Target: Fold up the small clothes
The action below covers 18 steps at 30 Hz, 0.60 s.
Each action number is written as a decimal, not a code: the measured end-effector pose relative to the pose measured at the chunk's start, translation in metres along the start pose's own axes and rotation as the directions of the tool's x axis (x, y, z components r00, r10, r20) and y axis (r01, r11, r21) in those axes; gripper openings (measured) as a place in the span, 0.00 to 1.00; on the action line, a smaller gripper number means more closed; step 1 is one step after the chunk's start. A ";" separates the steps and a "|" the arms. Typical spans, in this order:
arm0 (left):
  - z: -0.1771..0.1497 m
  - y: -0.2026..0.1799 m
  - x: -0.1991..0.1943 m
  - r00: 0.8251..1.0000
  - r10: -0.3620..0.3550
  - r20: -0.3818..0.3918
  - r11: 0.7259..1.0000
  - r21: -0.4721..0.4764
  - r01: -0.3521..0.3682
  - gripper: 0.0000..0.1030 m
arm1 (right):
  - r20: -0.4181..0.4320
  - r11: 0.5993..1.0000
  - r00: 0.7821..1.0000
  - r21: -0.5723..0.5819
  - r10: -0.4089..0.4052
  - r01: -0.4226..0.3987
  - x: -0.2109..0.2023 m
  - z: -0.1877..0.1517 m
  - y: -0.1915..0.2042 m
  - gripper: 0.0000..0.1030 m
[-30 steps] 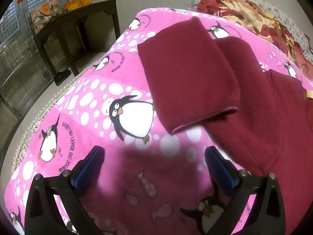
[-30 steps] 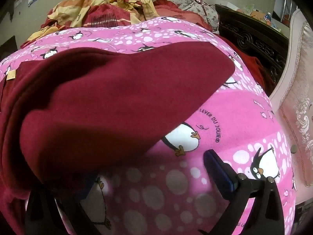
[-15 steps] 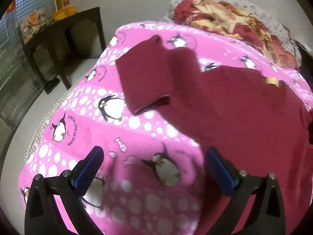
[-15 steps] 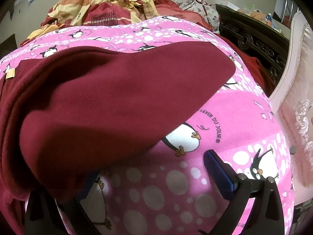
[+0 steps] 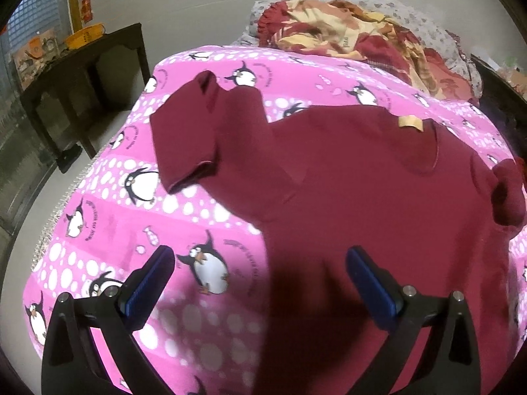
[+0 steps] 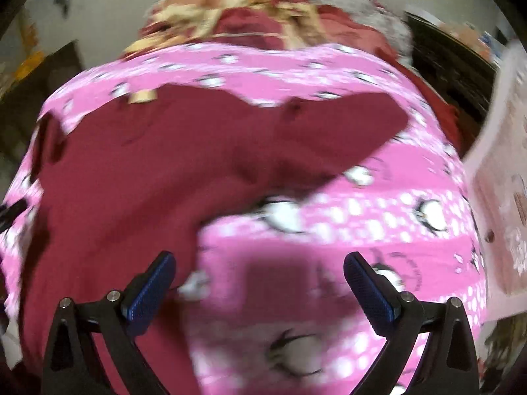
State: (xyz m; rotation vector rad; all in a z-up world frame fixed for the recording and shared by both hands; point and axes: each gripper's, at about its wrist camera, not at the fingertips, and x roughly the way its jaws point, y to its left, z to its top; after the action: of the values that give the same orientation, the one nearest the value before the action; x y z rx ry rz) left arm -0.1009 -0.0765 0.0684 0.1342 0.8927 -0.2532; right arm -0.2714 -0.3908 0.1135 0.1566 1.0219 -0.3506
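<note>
Left wrist view shows a dark red T-shirt (image 5: 362, 181) lying spread on a pink blanket with penguins (image 5: 138, 223), which covers a bed. The shirt lies with its neck opening away from the camera, and a tan label (image 5: 410, 121) is seen at the collar. One sleeve (image 5: 191, 131) lies on the blanket at the left of the shirt body, with its hem toward the camera; the other sleeve (image 5: 509, 194) is bunched up at the right edge. The left gripper (image 5: 260, 283) hangs above the lower part of the shirt with its jaws spread wide and nothing between them. Its left finger is over the blanket, its right finger over the red cloth, and its shadow falls on both.

Behind the blanket lies a crumpled quilt in red and yellow (image 5: 355, 33). A dark wooden table (image 5: 82, 65) stands at the left by the wall, with an orange basket (image 5: 85, 34) on it.

The right wrist view is blurred. The right gripper (image 6: 260, 283) is also released, wide apart and holding nothing. The T-shirt (image 6: 164, 171) lies at the left and centre of this view, its left finger above the edge of the cloth and its right finger above the blanket (image 6: 395, 230). A pale pink upholstered piece (image 6: 497, 171) stands at the right, just beside the bed.
</note>
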 end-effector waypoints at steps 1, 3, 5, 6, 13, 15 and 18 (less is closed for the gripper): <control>0.000 -0.002 0.000 1.000 -0.002 0.001 1.000 0.005 0.002 1.00 | 0.013 0.999 1.000 -0.018 0.027 -0.026 -0.003 0.002 0.014 1.00; 0.000 -0.007 -0.002 1.000 -0.001 0.004 1.000 0.018 0.001 1.00 | 0.020 0.997 0.997 -0.026 0.069 -0.068 -0.005 0.004 0.036 1.00; 0.000 -0.009 -0.005 1.000 -0.001 0.011 1.000 0.025 0.000 1.00 | 0.014 0.994 0.994 -0.018 0.105 -0.105 -0.003 0.009 0.054 1.00; 0.000 -0.010 -0.006 1.000 -0.002 0.014 1.000 0.026 0.002 1.00 | 0.017 0.994 0.994 -0.012 0.107 -0.107 -0.002 0.012 0.064 1.00; 0.001 -0.010 -0.008 1.000 -0.003 0.016 1.000 0.021 0.003 1.00 | -0.014 0.986 0.987 -0.058 0.157 -0.158 0.009 0.017 0.114 1.00; 0.001 -0.009 -0.008 1.000 -0.001 0.018 1.000 0.017 0.001 1.00 | -0.035 0.981 0.982 -0.052 0.186 -0.187 0.013 0.018 0.121 1.00; 0.001 -0.009 -0.008 1.000 -0.009 0.019 1.000 0.012 0.009 1.00 | -0.047 0.979 0.979 -0.035 0.197 -0.198 0.016 0.017 0.127 1.00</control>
State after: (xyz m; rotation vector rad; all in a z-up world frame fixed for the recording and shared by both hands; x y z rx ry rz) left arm -0.1076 -0.0838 0.0748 0.1387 0.8730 -0.2676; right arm -0.2050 -0.2809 0.1045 0.2292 1.0455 -0.1465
